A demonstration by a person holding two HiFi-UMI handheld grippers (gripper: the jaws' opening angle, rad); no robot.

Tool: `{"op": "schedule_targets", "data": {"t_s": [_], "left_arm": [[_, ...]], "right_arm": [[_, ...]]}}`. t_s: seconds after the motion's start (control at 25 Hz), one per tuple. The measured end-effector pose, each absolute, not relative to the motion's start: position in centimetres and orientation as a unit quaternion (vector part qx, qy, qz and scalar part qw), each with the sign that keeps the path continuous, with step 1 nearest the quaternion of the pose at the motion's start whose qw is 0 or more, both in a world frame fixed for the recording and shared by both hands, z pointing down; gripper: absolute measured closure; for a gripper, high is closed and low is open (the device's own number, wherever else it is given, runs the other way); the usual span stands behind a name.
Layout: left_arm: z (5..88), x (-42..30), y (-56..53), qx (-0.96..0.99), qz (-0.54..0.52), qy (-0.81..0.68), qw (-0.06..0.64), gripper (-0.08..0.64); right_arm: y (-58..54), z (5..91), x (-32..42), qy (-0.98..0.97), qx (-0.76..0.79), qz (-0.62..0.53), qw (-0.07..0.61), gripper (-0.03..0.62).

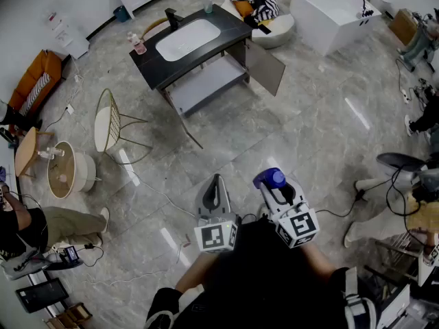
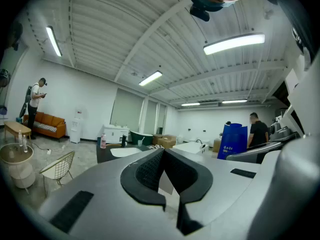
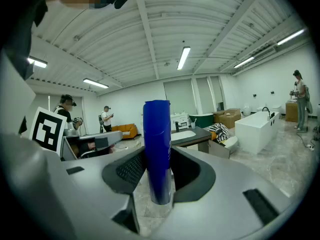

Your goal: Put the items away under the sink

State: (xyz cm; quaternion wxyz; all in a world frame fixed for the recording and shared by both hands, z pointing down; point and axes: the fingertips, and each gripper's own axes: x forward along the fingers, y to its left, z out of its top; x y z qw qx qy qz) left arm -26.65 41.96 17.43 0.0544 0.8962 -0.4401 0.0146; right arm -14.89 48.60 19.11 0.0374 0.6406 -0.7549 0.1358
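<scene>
A black-topped sink vanity [image 1: 154, 64] stands far ahead on the marble floor. Its cabinet door [image 1: 266, 67] hangs open over a grey shelf [image 1: 209, 84]. On the counter stand a pink bottle [image 1: 139, 45] and a cup [image 1: 208, 7]. My right gripper [image 1: 275, 188] is shut on a tall blue bottle [image 1: 269, 178], held upright between the pads [image 3: 131, 170] in the right gripper view [image 3: 157, 149]. My left gripper [image 1: 217, 179] is shut with nothing in it, its jaws touching [image 2: 162, 154]. Both are near my body, well short of the sink [image 2: 125, 152].
A wire chair [image 1: 110, 122] and a round side table [image 1: 65, 173] stand at the left. A white bathtub [image 1: 333, 12] and a striped cloth [image 1: 257, 4] lie behind the vanity. Cables [image 1: 158, 194] cross the floor. People sit at the left and right edges.
</scene>
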Motion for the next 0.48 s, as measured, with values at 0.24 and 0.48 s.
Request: {"op": "schedule_targets", "data": {"t_s": [0.24,0.48], "left_arm": [[17.5,-27.7,41.3,0.897,0.015,-0.438,0.058,0.543],[17.8,-29.0,40.1,0.901,0.011,-0.43,0.061,0.543]], "right_arm": [[48.1,18.7,-15.8,-0.754,0.643,0.131,0.039,0.442],[46.8,18.6,-17.4,-0.751,0.644,0.142,0.021,0.442]]}}
